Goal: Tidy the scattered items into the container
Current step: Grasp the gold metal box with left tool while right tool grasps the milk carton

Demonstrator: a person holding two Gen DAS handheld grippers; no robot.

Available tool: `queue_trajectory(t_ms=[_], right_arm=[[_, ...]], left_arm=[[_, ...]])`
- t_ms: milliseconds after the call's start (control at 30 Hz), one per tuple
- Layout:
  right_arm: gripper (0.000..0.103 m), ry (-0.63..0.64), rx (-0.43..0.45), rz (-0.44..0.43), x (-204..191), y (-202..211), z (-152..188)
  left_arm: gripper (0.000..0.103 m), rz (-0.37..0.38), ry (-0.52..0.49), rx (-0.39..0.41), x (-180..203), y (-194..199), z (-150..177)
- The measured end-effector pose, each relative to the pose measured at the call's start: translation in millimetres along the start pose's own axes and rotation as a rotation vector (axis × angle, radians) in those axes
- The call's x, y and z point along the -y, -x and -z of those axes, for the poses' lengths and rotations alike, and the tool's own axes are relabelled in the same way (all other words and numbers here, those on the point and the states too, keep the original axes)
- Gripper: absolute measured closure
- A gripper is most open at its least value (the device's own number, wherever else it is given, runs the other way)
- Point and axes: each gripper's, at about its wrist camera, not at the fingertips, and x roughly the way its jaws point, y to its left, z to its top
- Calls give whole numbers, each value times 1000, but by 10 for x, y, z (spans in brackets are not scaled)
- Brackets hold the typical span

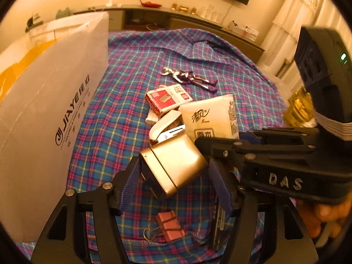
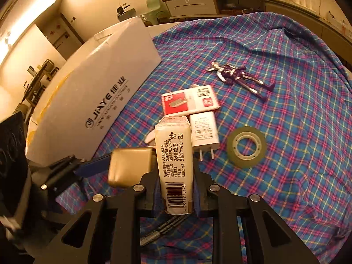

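Now, far left stands the white container [image 2: 92, 92], its near wall tall, and beside it the left gripper [image 1: 173, 176] has its fingers clamped on the gold case [image 1: 173, 165], which looks smooth, stiff and likely slippery, so a grip across its flat sides seems wisest. Rightward, the right gripper [image 2: 176, 189] squeezes the soft, light tissue pack [image 2: 175, 165] at its near end; both loads hang above the plaid-covered table [image 2: 297, 143], with open room toward the container but its wall to clear.
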Motion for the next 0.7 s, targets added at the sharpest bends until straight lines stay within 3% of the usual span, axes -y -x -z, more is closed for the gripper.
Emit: queue_trajectory(t_ms=[67,200,333,433,567,633,700], right_arm=[[79,1,15,21,-15,48,-2],[79,-64,32,-27,91,175,-10],[79,-151,29,-85,237,230,16],[79,-195,25,-115,291,245,45],[79,-208,17,-130,268,212,63],[79,-203,20,-126,243,215,67],[79,-200,24,-122,240,222,74]], left_arm=[[31,-45,4,22,55,-1,-3],[32,-116,-3,39,130,36,33],[32,-144,17,50,-44,142,105],[33,-206,74,33,-250,232,178],[33,-173,132,-3,-274,232,225],[33,-169,116,11,-192,236,191],[33,-212,58,38,-111,201,141]])
